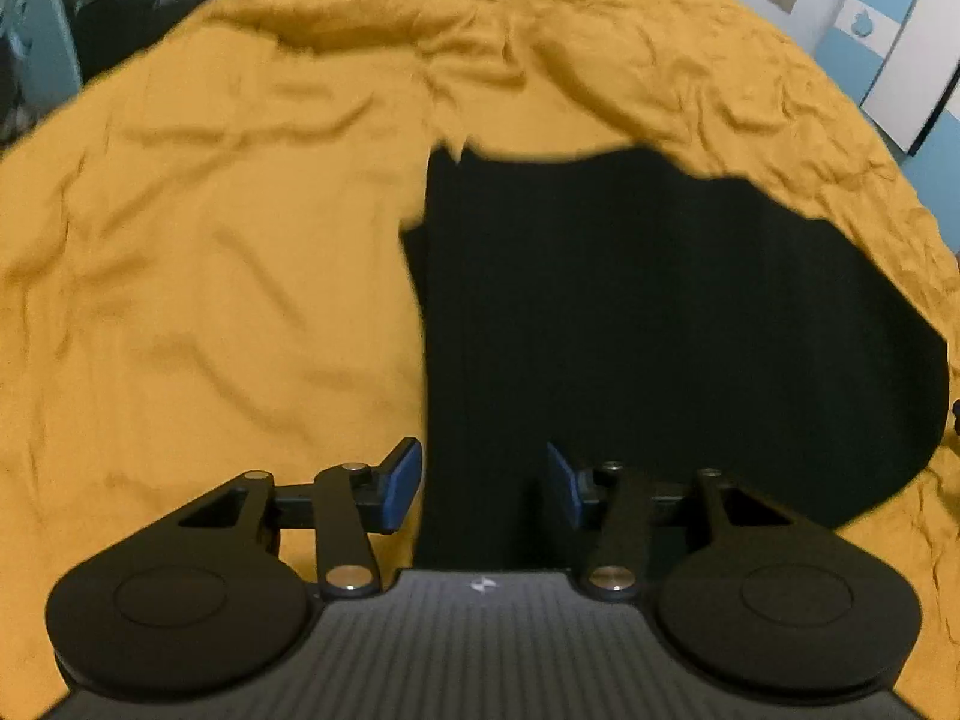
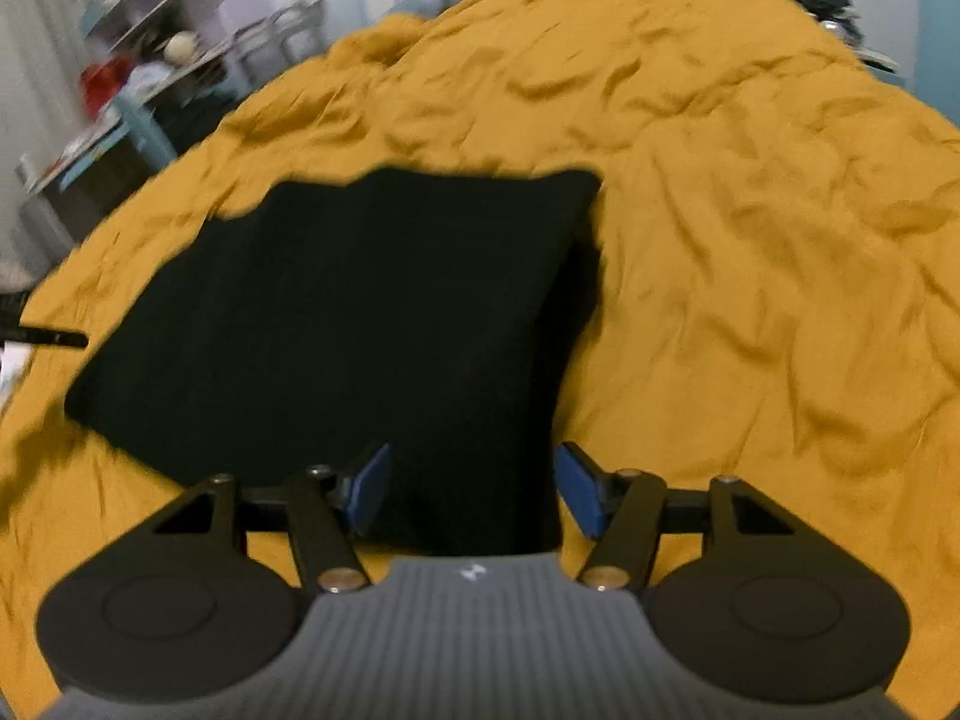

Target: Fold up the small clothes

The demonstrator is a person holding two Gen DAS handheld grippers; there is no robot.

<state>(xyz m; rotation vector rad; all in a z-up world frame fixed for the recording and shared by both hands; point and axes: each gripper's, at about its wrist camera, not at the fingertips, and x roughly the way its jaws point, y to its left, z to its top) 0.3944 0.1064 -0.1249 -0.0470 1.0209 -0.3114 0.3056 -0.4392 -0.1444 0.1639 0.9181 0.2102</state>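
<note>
A black garment (image 1: 660, 330) lies flat on a bed covered by a wrinkled mustard-yellow bedspread (image 1: 210, 270). It appears folded into a rough rectangle, with a second layer edge showing along one side, though the dark cloth hides most detail.

The left claw (image 1: 483, 483) is released, its blue-padded fingers (image 1: 399, 483) spread apart with nothing between them. It sits above the garment's near left edge: one finger lies over the bedspread just beside the garment, the other over the black cloth.

The right claw (image 2: 471, 489) is likewise released and holds nothing. It sits at the garment's (image 2: 336, 324) near right corner, one finger over the cloth and the other over the bedspread (image 2: 750, 300) just beside it. Whether either claw touches the fabric cannot be told.

Beyond the garment, past the far edge of the bed, blurred shelves (image 2: 138, 18) stand against the wall.
</note>
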